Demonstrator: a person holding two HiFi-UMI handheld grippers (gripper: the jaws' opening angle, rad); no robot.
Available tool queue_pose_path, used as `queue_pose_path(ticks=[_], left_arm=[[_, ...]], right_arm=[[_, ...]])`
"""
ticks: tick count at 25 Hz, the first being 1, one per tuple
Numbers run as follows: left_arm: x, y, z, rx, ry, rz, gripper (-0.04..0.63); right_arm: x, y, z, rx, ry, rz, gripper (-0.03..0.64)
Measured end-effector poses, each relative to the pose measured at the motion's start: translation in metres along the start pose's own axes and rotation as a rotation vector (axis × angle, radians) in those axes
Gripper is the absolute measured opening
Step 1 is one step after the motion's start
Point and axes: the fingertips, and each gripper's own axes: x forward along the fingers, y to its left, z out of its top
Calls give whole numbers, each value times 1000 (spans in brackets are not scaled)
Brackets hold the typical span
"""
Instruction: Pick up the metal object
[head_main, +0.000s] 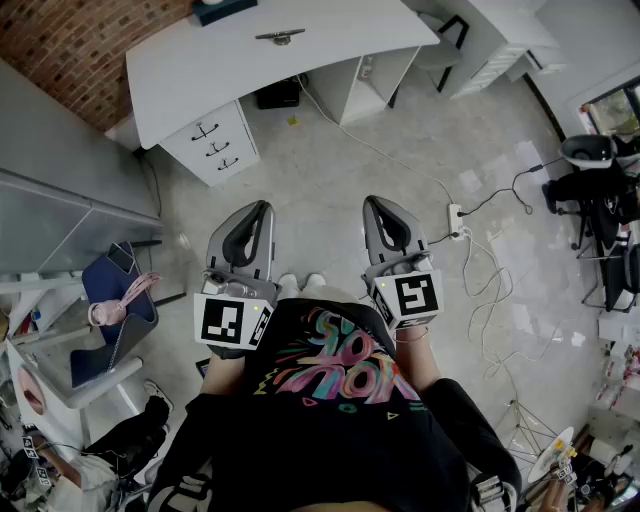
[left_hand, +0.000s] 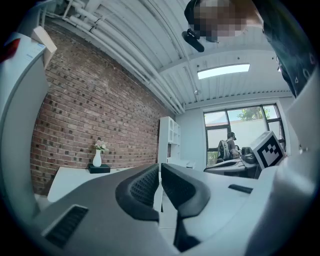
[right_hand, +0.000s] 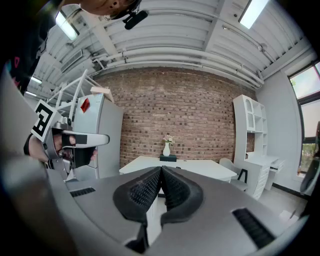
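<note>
Nothing of the pickup is done yet: the left hand-held gripper (head_main: 257, 214) is held level at the person's waist with its jaws closed and nothing between them, and the right hand-held gripper (head_main: 381, 208), tipped slightly downward, is likewise closed on nothing. The metal object (head_main: 280, 37) lies untouched on the white desk (head_main: 300, 70), well apart from both grippers, across a stretch of floor. What is left, by my reading, is the whole job: walk up to the desk, open one gripper, close it on the object and lift. The desk top is smooth, white and mostly bare; a dark box with a white vase (right_hand: 166, 148) of flowers stands near its far edge, and a set of drawers (head_main: 215, 143) sits under its left end. To the left of the room are a grey cabinet (head_main: 60, 220) and a blue seat carrying pink headphones (head_main: 118, 300). A brick wall (right_hand: 190, 115) runs behind the desk. The floor (head_main: 400, 160) is pale and glossy, with a power strip (head_main: 456, 220) and loose cables trailing to the right, where white shelving (right_hand: 250, 135) and black equipment (head_main: 595, 185) stand.
</note>
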Motion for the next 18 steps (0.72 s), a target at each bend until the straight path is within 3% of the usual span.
queue_pose_path(ticks=[8, 13, 18], left_arm=[[9, -7, -5, 4, 5, 2, 34], [10, -13, -6, 10, -1, 19, 34], [9, -10, -10, 10, -1, 49, 34]], right_arm=[[1, -11, -1, 12, -17, -2, 17], [-1, -17, 2, 28, -84, 6, 17], [-3, -22, -6, 18, -48, 20, 17]])
